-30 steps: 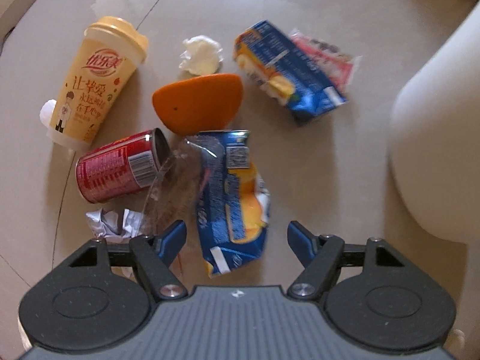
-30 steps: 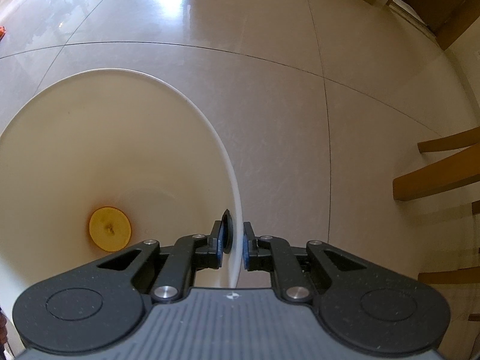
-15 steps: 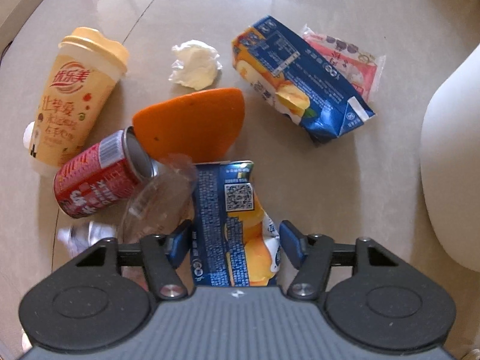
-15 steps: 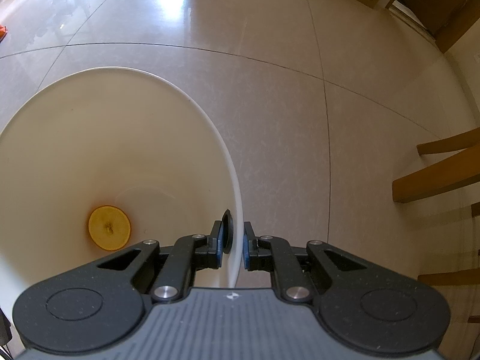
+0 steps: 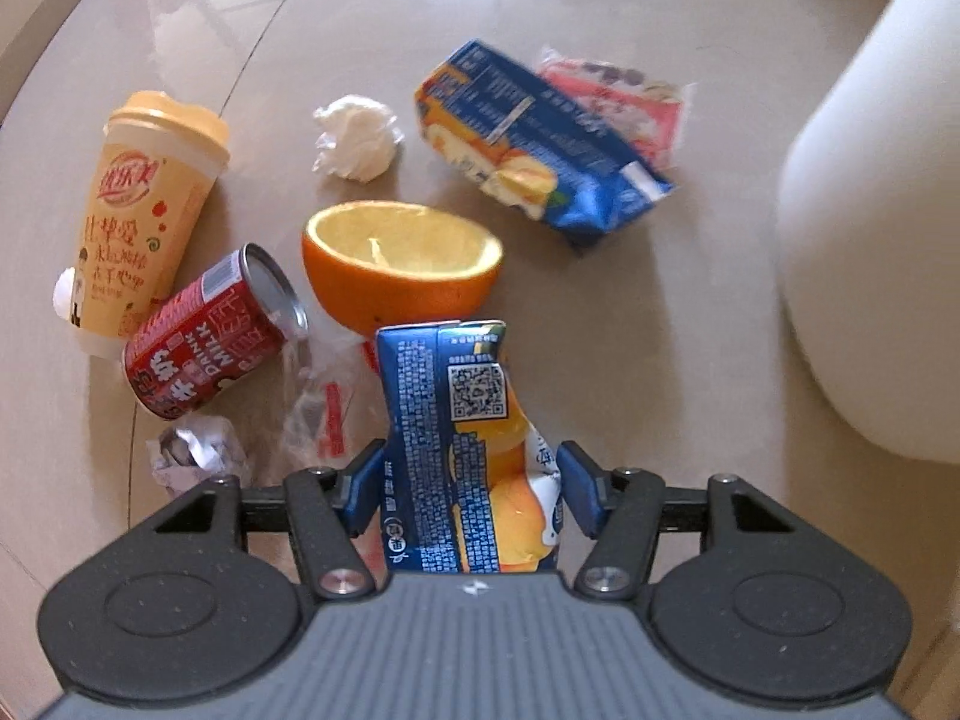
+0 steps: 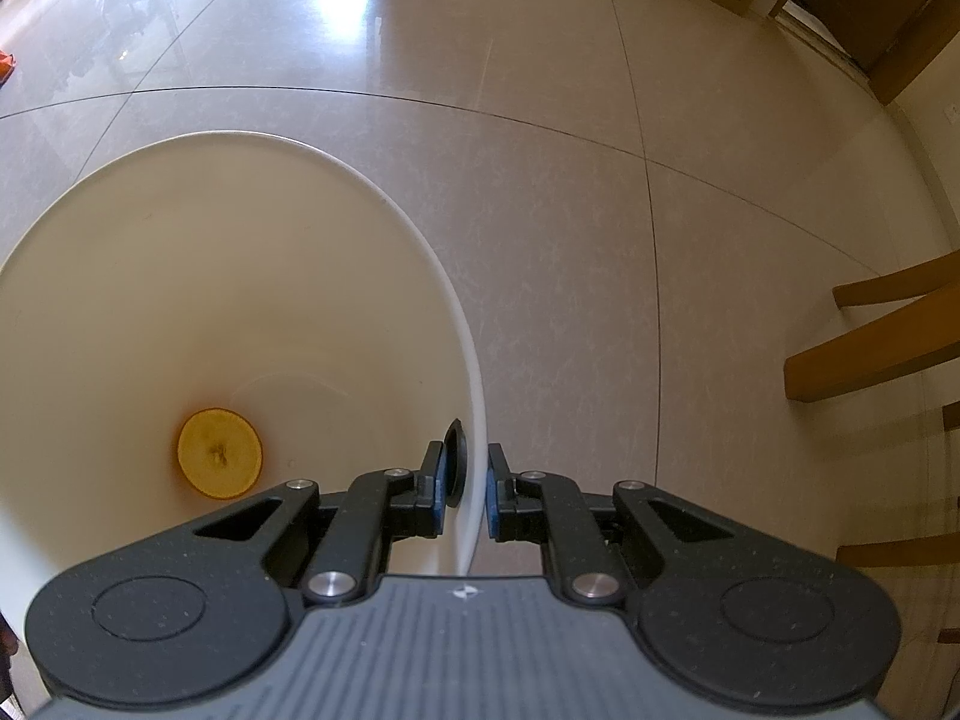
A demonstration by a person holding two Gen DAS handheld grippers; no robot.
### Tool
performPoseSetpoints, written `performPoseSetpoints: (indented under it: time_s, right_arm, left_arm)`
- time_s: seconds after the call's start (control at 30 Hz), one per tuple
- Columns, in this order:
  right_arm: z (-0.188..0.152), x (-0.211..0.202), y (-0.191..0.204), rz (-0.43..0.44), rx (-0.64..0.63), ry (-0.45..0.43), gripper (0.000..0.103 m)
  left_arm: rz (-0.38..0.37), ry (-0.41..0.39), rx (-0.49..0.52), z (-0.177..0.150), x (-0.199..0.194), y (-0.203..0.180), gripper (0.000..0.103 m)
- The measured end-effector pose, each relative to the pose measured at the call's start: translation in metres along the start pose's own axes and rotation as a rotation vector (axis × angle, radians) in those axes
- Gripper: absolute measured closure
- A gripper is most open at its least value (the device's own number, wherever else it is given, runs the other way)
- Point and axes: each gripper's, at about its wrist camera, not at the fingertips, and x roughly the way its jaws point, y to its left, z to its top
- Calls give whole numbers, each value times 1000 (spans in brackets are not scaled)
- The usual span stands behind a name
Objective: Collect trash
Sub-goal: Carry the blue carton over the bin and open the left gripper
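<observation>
Tongs: left tongs (image 5: 469, 489), jaws just closing, clamp the blue snack wrapper (image 5: 465, 420) off the floor (image 5: 690, 330); right tongs (image 6: 467, 489) pinch the white bin (image 6: 474, 396) rim.

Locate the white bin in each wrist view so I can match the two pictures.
Left wrist view: the white bin shows only as its curved outer wall along the right edge, right of the littered wrappers.
Right wrist view: it fills the lower left, seen from above into its opening, its rim clamped between the right tongs; an orange slice lies at the bottom.
Shared landmark: the glossy beige tiled floor.
</observation>
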Motion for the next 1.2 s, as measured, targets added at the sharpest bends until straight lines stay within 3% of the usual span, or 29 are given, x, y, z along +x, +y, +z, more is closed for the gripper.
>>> performPoseSetpoints:
  time_s: [0.33,0.67,1.0,1.2]
  right_arm:
    - [3,0,-2,7,1,11,89]
    - [9,1,-10,32,30,32,90]
    - [8,0,-17,66,7,33,91]
    - [15,0,-22,83,21,64,91]
  left_arm:
    - [-51,-38,93,19,-63,-4,43]
    - [-126,-50,179,59,-144,-17,43]
    - [-186,-122,373,108,-242,-50,43]
    - [-234,-153,428,128,-264,-76,43]
